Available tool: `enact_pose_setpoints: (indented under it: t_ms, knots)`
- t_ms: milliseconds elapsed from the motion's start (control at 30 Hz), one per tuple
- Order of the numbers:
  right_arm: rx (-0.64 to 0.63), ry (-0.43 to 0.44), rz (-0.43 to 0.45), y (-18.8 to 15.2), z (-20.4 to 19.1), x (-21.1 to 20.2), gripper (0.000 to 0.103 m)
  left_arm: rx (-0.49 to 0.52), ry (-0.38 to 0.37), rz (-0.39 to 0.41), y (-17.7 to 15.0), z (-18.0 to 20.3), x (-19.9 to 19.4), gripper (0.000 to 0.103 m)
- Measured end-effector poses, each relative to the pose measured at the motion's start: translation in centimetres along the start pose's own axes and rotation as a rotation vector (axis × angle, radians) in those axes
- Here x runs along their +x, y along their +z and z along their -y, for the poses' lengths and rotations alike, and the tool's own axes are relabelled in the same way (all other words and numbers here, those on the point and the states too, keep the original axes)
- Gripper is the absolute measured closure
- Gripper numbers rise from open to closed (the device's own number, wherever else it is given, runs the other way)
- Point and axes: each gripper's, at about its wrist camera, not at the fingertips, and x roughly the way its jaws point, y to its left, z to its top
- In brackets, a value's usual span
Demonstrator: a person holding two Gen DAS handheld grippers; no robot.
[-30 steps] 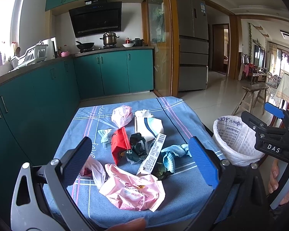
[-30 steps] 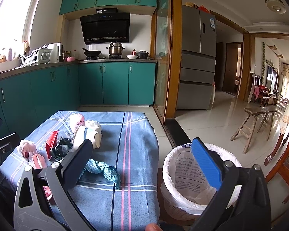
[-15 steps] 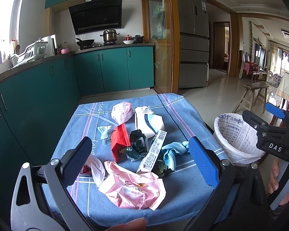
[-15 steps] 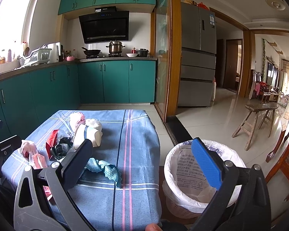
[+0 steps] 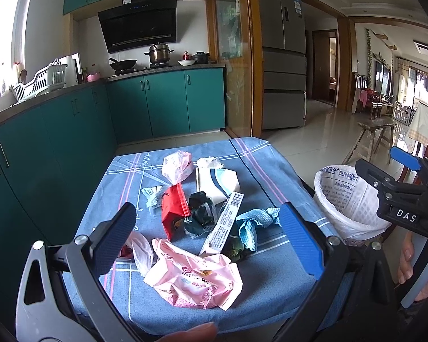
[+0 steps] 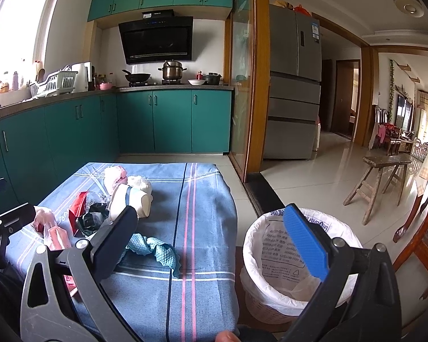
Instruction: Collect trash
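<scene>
While both my grippers hang above the near edge of the table (image 5: pixel 271 279), neither one touches anything. My left gripper (image 5: pixel 205 239) has its fingers spread wide with nothing between them, and it looks down on the trash heaped on the blue striped cloth: a pink wrapper (image 5: pixel 194 282) nearest me, a red packet (image 5: pixel 172 212) and a crumpled black bag (image 5: pixel 199 213) behind it, a long white carton (image 5: pixel 224 222) lying flat, a blue rag (image 5: pixel 254 223) beside that, and a white tissue pack (image 5: pixel 216 181) farther back. My right gripper (image 6: pixel 211 242) is spread just as wide and empty, one finger over the rag, the other over the bin (image 6: pixel 276 293), which stands on the floor just beside the table's right side, lined with a white bag.
</scene>
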Motion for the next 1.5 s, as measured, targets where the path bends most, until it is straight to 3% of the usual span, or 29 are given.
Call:
enact_pose_setpoints:
  t_ms: [1500]
  knots:
    - [0.001, 0.006, 0.019, 0.15, 0.13, -0.46, 0.003, 0.007, 0.000, -0.028, -0.38, 0.39, 0.55, 0.003]
